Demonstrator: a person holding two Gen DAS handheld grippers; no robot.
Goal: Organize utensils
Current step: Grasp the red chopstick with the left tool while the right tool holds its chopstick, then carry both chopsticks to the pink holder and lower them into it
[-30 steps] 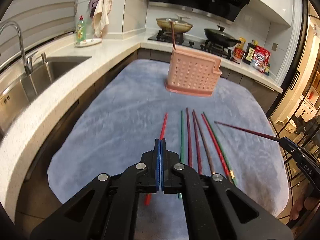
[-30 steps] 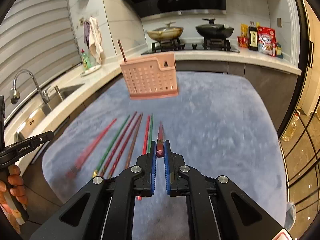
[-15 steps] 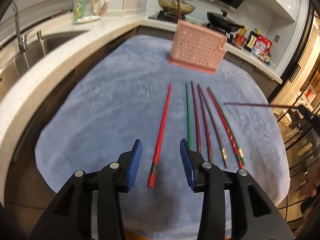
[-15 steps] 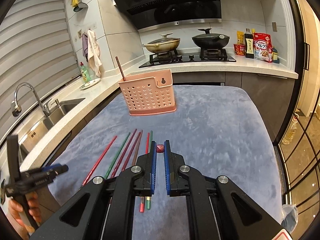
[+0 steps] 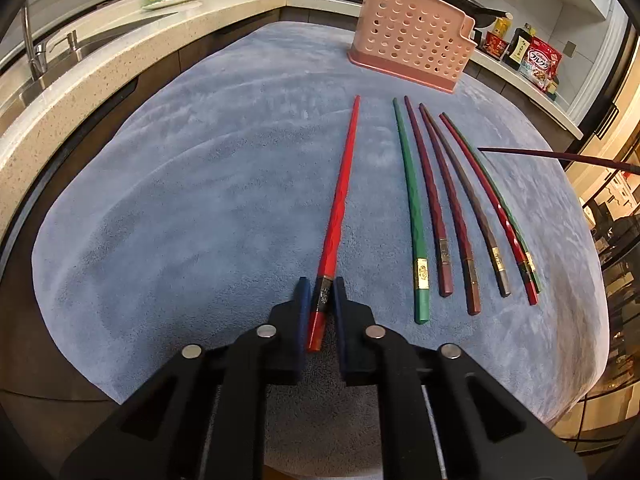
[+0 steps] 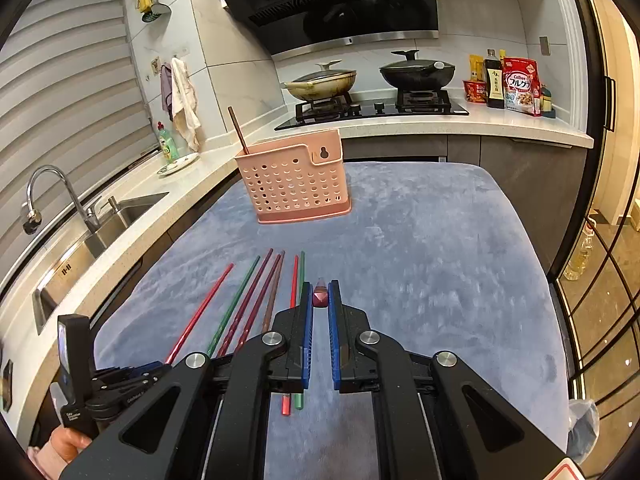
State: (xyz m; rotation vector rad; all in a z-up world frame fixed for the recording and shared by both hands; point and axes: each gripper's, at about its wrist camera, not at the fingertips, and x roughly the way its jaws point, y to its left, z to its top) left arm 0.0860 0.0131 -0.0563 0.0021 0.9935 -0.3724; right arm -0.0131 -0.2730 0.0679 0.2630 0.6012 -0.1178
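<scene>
Several coloured chopsticks lie in a row on the blue-grey mat [image 5: 180, 208]. My left gripper [image 5: 318, 294] sits low on the mat with its jaws close on either side of the thick end of the red chopstick [image 5: 340, 200], which lies apart at the left. My right gripper [image 6: 320, 300] is shut on a dark red chopstick [image 6: 320, 298], held above the mat and pointing forward; it shows as a thin rod in the left wrist view [image 5: 552, 157]. A pink perforated holder [image 6: 294, 180] stands at the far end with one brown chopstick [image 6: 238, 130] in it.
A green chopstick [image 5: 410, 200] and several dark ones [image 5: 456, 204] lie right of the red one. A stone counter with a sink [image 6: 100, 224] runs along the left. A stove with pans [image 6: 372, 92] and food packets [image 6: 516, 84] stand behind the holder.
My left gripper opened, dropped to the mat and closed in around the red chopstick's thick end. My right gripper lifted slightly, still holding the dark red chopstick.
</scene>
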